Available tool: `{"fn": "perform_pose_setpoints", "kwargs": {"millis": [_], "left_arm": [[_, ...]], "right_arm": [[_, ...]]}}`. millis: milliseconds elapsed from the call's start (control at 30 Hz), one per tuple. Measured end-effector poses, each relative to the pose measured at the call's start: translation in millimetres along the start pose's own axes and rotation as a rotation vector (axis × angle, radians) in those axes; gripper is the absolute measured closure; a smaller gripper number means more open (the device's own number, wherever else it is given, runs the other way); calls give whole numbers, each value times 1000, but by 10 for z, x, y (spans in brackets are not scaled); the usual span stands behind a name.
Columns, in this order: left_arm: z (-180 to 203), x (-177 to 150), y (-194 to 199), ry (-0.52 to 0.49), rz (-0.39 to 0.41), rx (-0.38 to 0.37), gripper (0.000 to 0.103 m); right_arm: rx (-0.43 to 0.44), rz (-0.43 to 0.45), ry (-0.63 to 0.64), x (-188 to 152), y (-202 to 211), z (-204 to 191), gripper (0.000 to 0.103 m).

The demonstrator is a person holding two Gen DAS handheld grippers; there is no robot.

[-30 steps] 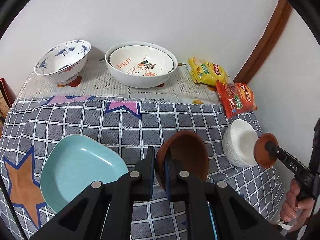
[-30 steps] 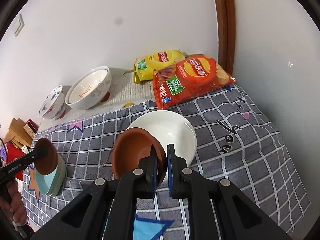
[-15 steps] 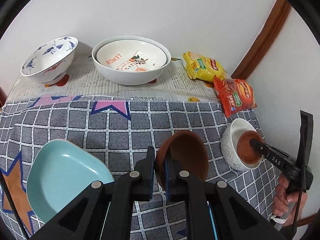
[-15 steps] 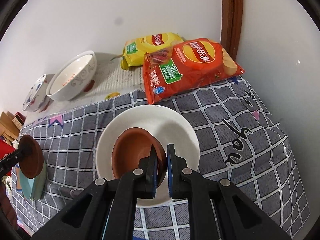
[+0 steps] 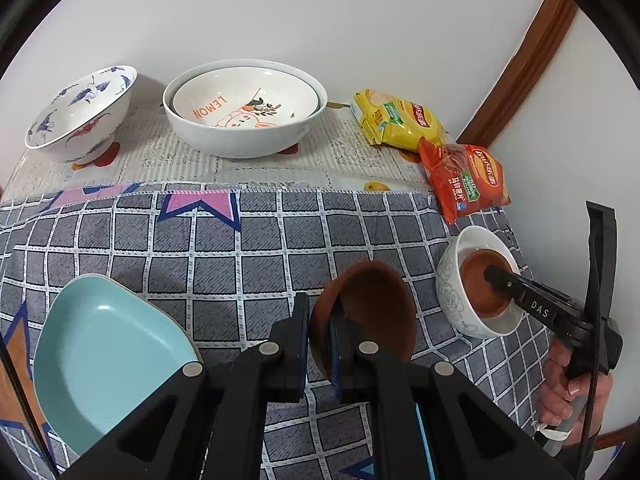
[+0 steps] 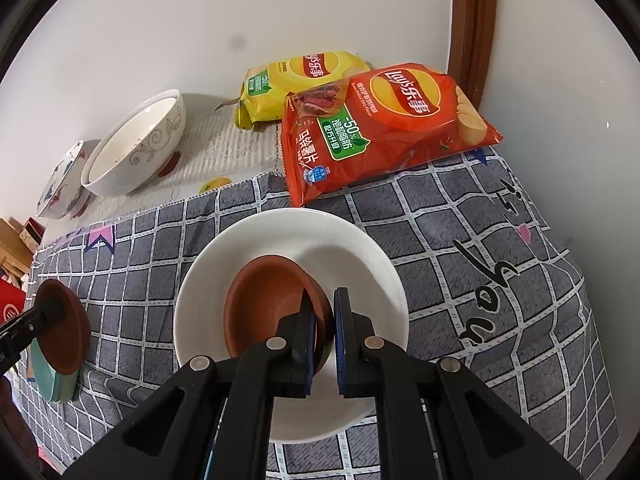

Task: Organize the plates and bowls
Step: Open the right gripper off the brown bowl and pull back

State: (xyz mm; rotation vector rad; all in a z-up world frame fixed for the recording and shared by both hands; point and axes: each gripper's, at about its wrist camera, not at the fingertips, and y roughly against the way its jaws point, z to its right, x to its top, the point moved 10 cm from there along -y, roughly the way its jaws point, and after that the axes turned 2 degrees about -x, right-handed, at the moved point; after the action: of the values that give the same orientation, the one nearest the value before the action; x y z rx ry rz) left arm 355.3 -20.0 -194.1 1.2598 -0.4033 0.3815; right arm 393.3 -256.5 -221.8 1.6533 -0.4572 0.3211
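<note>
My left gripper (image 5: 320,320) is shut on the rim of a small brown bowl (image 5: 376,312), held over the checked cloth just right of a light-blue plate (image 5: 104,356). My right gripper (image 6: 322,312) is shut on the rim of a second brown bowl (image 6: 268,304), which sits low inside a white bowl (image 6: 352,256). From the left wrist view that white bowl (image 5: 452,280) stands at the table's right edge with the brown bowl (image 5: 478,284) in it. The left-held brown bowl (image 6: 64,324) shows at the left above the blue plate's edge (image 6: 52,384).
At the back stand a blue-patterned bowl (image 5: 80,112) and a large white bowl with a LEMON bowl nested in it (image 5: 244,108). A yellow chip bag (image 5: 396,124) and a red chip bag (image 5: 464,184) lie at the back right by the wall. A hand (image 5: 568,396) holds the right gripper's handle.
The right gripper has come down and lowered its brown bowl from above the white bowl's rim into the white bowl. The left gripper with its brown bowl has drifted slightly right and down.
</note>
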Motion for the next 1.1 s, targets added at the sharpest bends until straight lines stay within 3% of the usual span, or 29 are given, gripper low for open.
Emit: {"fn": "perform_pose_setpoints", "kwargs": {"millis": [900,1100], "left_arm": [[25,-33,-43,1,-14,-7,94],[32,-55,-70,4,-26,-9,94]], "right_arm": [[7,-48,21,-53,-124,-27,94],[-64,-51,98,-61,-152,-50,95]]}}
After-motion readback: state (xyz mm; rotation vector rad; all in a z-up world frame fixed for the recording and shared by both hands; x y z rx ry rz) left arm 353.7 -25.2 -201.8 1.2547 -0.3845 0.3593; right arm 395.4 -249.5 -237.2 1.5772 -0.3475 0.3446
